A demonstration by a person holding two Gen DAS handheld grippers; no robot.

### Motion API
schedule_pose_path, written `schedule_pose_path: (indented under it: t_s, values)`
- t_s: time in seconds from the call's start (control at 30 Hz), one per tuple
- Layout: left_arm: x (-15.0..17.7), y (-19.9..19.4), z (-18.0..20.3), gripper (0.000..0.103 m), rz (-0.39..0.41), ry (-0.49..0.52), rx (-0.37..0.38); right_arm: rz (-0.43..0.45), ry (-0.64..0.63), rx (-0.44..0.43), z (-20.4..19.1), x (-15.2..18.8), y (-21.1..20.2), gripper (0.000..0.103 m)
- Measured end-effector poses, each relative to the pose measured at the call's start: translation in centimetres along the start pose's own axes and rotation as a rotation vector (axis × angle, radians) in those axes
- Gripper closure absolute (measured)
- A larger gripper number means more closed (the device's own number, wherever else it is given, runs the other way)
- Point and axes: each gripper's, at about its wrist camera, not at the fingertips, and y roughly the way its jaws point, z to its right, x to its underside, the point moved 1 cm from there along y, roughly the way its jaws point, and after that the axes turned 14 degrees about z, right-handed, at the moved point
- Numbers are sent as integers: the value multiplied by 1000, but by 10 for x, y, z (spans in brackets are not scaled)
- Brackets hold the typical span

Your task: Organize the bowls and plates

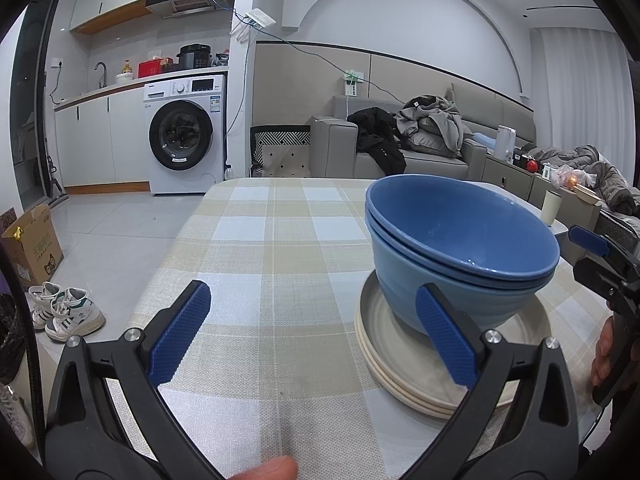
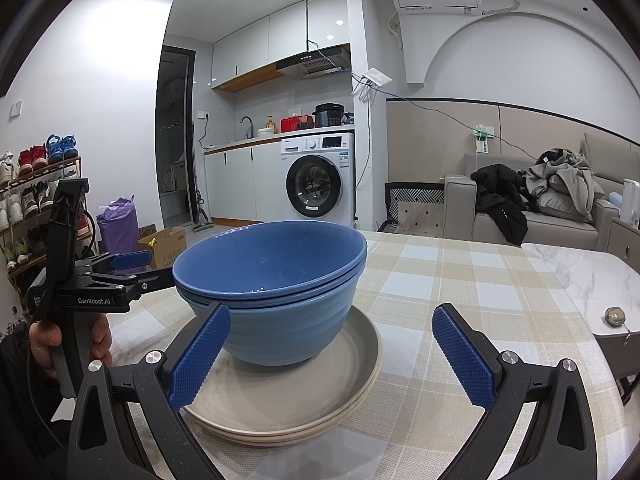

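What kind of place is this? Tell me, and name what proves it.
Most likely a small studio flat: a kitchen counter with a washing machine under it, a sofa piled with clothes, and a shoe rack, all in one room.

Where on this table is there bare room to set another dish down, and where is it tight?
Free: the checked tablecloth left of and beyond the stacked blue bowls, towards the far edge, and the patch right of the plates up to the marble top. Crowded: around the stack, flanked by the open left tool and right tool.

bowls (image 2: 276, 288): we see blue, stacked
plates (image 2: 320, 408): cream
desk (image 1: 260, 240) cloth: beige, white, pale-blue check
tongs' pads (image 2: 200, 356): blue, dimpled
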Motion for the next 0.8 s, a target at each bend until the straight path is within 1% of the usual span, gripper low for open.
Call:
schedule_pose_path:
  t_s: [0.6, 0.8]
  values:
    - [0, -1, 0, 1, 4, -1, -2, -2, -1, -1, -1, 0, 1, 0]
    - [5, 6, 0, 1, 0, -10, -6, -7, 3, -2, -1, 3, 2, 0]
